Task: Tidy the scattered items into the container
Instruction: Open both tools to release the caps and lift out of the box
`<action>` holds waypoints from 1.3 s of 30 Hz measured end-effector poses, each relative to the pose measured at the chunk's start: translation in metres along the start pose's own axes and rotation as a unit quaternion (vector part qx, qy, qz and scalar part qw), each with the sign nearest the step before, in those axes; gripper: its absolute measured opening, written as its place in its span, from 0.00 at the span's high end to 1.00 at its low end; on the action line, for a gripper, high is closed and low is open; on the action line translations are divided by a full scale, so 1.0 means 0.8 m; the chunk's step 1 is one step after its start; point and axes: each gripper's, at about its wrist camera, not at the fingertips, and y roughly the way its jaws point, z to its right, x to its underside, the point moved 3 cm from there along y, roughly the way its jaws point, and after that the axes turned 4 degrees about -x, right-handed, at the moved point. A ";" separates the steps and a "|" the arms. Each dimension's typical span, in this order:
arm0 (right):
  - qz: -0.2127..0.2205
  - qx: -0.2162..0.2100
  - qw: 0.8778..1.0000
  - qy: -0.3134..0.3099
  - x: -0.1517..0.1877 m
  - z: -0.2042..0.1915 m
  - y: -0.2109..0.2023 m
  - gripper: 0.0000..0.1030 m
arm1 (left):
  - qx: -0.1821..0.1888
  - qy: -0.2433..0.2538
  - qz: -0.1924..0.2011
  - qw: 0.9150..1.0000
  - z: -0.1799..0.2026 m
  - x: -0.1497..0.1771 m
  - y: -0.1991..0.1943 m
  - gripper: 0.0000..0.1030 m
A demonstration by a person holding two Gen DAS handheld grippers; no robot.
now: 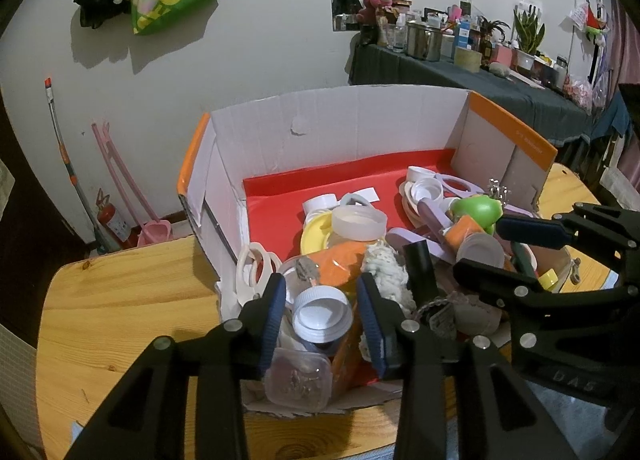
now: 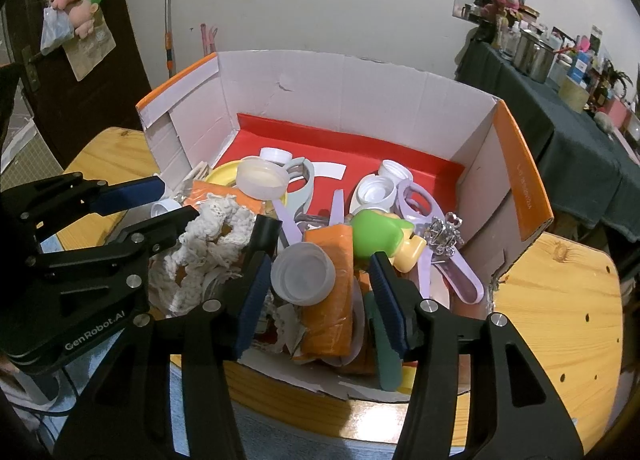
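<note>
While both grippers hover over it, a cardboard box (image 2: 352, 99) with orange flaps and a red floor fills the centre of each frame, sitting on a round wooden table (image 1: 120, 300). Its near half is heaped with small items: a green toy duck (image 2: 374, 234), white bottle caps, lilac scissors (image 2: 424, 203), an orange packet (image 2: 328, 300), a cream crocheted piece (image 2: 208, 236) and a yellow lid (image 1: 316, 234). At lower centre of the left view, the left gripper (image 1: 322, 320) is spread wide, empty, above a white-capped jar (image 1: 322, 318). Lower centre of the right view, the right gripper (image 2: 316, 300) likewise gapes, grasping nothing, over a translucent cap (image 2: 302, 274). Behind, upper right, stands a cluttered dark-clothed side table (image 1: 460, 71).
</note>
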 end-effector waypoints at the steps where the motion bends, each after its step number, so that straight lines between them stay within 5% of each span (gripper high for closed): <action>1: 0.000 0.000 1.000 0.001 0.000 0.000 0.000 0.51 | -0.001 0.001 0.000 1.000 0.000 0.000 0.000 0.61; 8: 0.005 0.003 1.000 0.001 -0.001 0.001 -0.002 0.42 | -0.003 0.000 0.005 1.000 0.001 -0.002 -0.005 0.57; 30: 0.016 0.009 1.000 -0.001 -0.005 -0.005 -0.015 0.37 | -0.011 0.001 0.026 1.000 0.003 -0.007 -0.022 0.51; 39: 0.031 0.012 0.999 0.003 -0.004 -0.008 -0.036 0.37 | -0.025 -0.007 0.043 0.999 -0.001 -0.006 -0.048 0.39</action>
